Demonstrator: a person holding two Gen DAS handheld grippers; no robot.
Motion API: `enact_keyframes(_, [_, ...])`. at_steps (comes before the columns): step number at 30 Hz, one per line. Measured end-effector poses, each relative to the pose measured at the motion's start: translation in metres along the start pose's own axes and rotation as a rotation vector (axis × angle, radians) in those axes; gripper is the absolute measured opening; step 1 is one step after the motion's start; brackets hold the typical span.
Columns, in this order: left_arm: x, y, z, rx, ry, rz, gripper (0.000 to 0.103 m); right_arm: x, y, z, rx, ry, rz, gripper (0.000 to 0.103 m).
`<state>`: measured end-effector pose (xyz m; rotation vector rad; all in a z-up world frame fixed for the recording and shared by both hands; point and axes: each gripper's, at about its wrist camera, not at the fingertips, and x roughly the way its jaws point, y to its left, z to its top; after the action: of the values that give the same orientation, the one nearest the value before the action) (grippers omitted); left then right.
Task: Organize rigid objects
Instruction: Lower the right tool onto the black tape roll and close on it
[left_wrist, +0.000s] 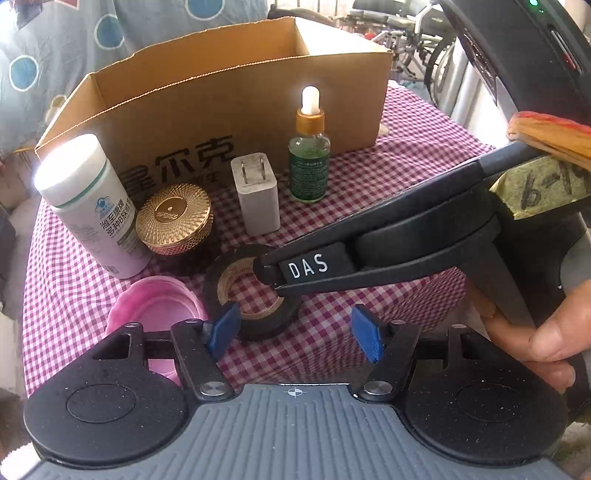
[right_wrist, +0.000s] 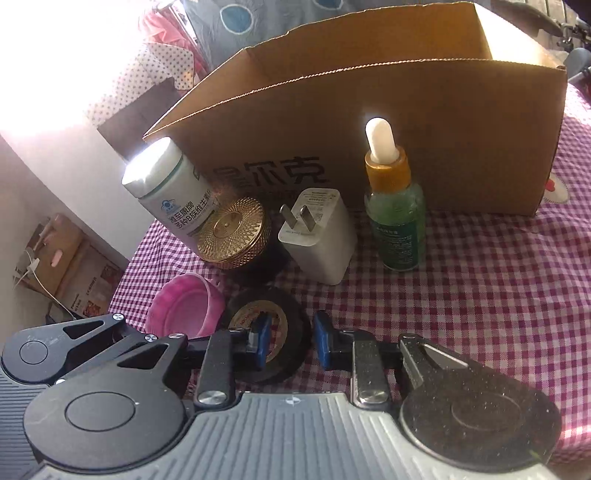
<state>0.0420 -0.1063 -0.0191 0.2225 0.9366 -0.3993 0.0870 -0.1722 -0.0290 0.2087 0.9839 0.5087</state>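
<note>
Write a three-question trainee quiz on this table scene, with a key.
1. True or false: the dropper bottle lies inside the cardboard box.
2. Which thing is the right claw pinching? A: pink cap. B: tape roll. C: charger.
3. Is the left claw open or shut?

Key
1. False: it stands upright on the checked cloth, in front of the box.
2. B: one pad sits inside the roll's hole, the other outside its wall.
3. Open, with its pads wide apart and gripping nothing.
</note>
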Motion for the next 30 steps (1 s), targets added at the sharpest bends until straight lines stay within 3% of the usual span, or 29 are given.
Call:
enact_keyframes(7, [0.005, -0.009, 0.008, 0.025, -0.02, -0.022, 0.066, -0.009, -0.007, -0.003, -0.015, -0.014, -0.019, 0.02])
enact_keyframes(14, [0.015, -0.025, 0.014, 0.075, -0.037, -0.026, 0.066, -0.038, -0.042, -0.013, 0.073, -0.048, -0.063, 0.02])
enact_keyframes(21, [0.029, -0.039, 0.013, 0.132, -0.036, -0.02, 0.071, -0.057, -0.068, -0.022, 0.152, -0.07, -0.063, 0.019])
enact_keyframes(30, [0.038, -0.041, 0.014, 0.14, -0.018, 0.0, 0.079, -0.057, -0.069, -0.025, 0.171, -0.079, -0.046, 0.019])
